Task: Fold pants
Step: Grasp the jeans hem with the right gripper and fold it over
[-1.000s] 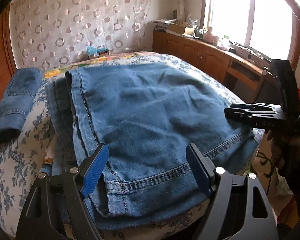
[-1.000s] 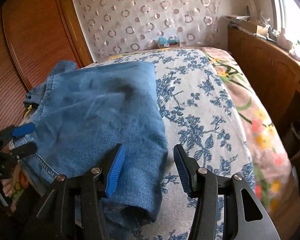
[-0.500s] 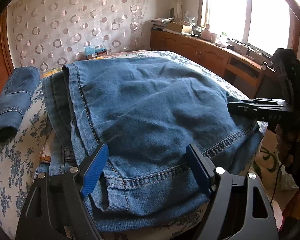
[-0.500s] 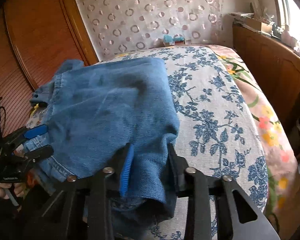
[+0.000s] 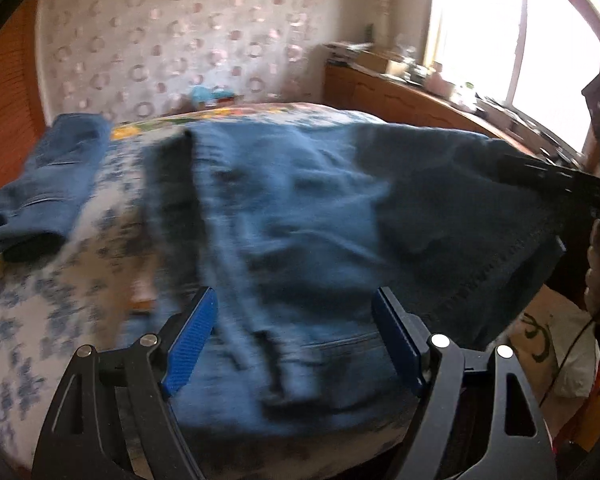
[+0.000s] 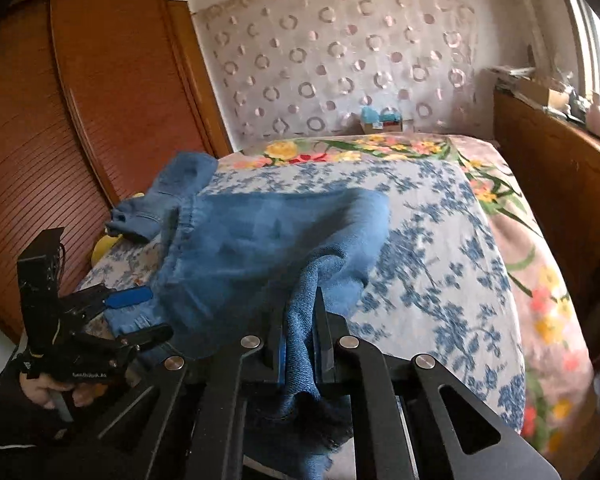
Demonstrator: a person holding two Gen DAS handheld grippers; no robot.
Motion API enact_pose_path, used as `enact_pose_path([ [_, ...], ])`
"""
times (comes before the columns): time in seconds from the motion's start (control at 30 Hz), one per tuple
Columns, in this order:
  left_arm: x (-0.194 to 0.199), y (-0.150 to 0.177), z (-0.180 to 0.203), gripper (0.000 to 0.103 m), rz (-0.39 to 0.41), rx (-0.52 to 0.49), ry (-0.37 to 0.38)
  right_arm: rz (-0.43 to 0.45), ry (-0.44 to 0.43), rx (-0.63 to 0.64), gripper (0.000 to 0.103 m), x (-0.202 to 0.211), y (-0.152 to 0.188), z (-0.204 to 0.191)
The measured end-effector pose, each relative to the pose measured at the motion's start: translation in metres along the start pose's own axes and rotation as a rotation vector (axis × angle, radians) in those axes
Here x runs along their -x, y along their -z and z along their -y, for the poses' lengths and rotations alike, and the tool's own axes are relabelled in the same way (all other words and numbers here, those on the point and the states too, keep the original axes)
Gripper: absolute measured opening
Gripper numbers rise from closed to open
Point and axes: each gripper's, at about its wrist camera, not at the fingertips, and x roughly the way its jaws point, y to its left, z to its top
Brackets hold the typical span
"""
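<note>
Daylight floods in from the window (image 5: 540, 60), blown out to white glare in the left wrist view. That view is smeared by motion blur, the jeans (image 5: 320, 220) soft; the right wrist view is sharper. Fisheye curvature darkens both frames' corners.

Right claw (image 6: 300, 344) clamped; left claw (image 5: 296, 336) spread.
</note>
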Motion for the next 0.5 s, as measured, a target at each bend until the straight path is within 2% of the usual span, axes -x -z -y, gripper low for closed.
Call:
enact_pose_path([
  [0.3,0.063,-0.002,-0.04,0.08,0.093,0.045,-0.095,0.044,-0.109,0.108,0.009,-0.005,-0.021,-0.059],
  [0.5,0.106,0.002,-0.07,0.08,0.165,0.086,-0.138,0.009,-0.2,0.192,0.008,-0.033,-0.022,-0.11],
])
